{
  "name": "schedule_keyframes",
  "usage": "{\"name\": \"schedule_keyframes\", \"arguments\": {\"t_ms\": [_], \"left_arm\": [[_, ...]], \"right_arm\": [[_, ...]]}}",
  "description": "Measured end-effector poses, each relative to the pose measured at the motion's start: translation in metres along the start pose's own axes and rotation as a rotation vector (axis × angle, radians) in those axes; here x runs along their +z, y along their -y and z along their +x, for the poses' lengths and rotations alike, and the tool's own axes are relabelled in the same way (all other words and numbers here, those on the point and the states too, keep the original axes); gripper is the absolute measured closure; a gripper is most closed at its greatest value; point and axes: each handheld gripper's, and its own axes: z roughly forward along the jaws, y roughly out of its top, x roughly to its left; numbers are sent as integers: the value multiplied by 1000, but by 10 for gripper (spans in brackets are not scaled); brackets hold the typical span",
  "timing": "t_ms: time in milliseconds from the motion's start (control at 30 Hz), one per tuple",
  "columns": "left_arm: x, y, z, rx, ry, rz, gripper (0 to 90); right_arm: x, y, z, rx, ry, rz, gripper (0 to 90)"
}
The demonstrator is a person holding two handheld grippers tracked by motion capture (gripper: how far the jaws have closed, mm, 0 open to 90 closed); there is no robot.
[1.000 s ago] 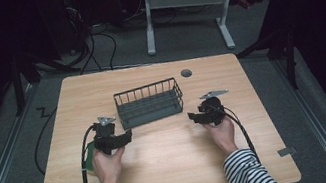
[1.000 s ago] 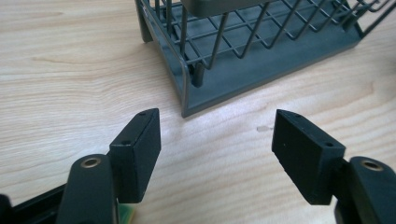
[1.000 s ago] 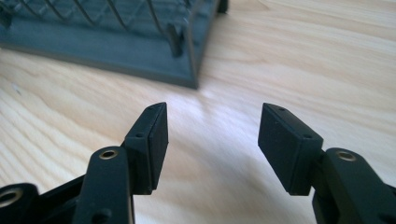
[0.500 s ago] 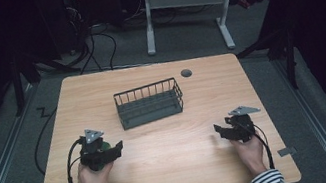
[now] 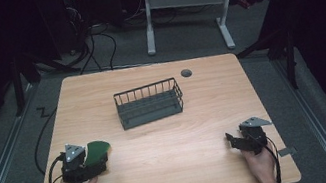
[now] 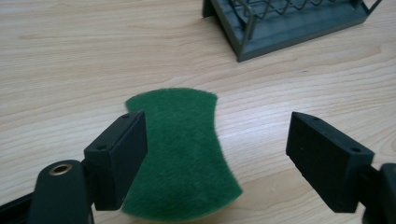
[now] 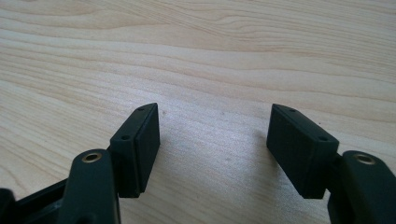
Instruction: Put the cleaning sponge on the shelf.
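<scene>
Basket [image 5: 149,103] mid-table, apart | green pad [image 6: 184,154] flat between spread left claw [image 6: 215,154] | right claw [image 7: 212,144] agape, bare wood

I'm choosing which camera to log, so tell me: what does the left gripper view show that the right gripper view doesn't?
Left gripper view: a green scouring pad lying flat between the left gripper's open jaws, beside the left jaw, and a corner of the dark wire basket beyond. Right gripper view: the right gripper, jaws open with nothing between them. Both share the bare light wood table.
</scene>
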Motion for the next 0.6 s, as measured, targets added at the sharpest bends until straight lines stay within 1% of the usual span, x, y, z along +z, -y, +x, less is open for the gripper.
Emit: {"name": "schedule_keyframes", "arguments": {"t_ms": [33,133,233,300,333,400,467,500,533,567,600], "left_arm": [[-2,0,3,-13,-2,2,193],[-7,4,8,-25,-20,-10,188],[-4,8,16,-45,-17,5,176],[1,9,17,-53,0,26,170],[4,8,16,-52,-3,43,162],[10,5,13,-47,-20,67,153],[17,3,8,-36,-51,81,145],[21,1,7,-39,-57,91,137],[29,-1,7,-54,-51,111,132],[29,-1,7,-54,-51,111,128],[33,-1,7,-59,-57,124,122]], "right_arm": [[0,0,0,1,0,0,345],[0,0,0,0,3,0,342],[0,0,1,0,1,1,338],[0,0,1,0,1,1,337],[0,0,1,1,3,2,336],[0,0,1,1,2,2,333],[0,0,1,-1,0,2,328],[0,0,1,-2,0,2,326],[0,0,1,-2,0,2,325],[0,0,1,-1,0,3,324],[0,0,1,-1,-2,3,322]]}}
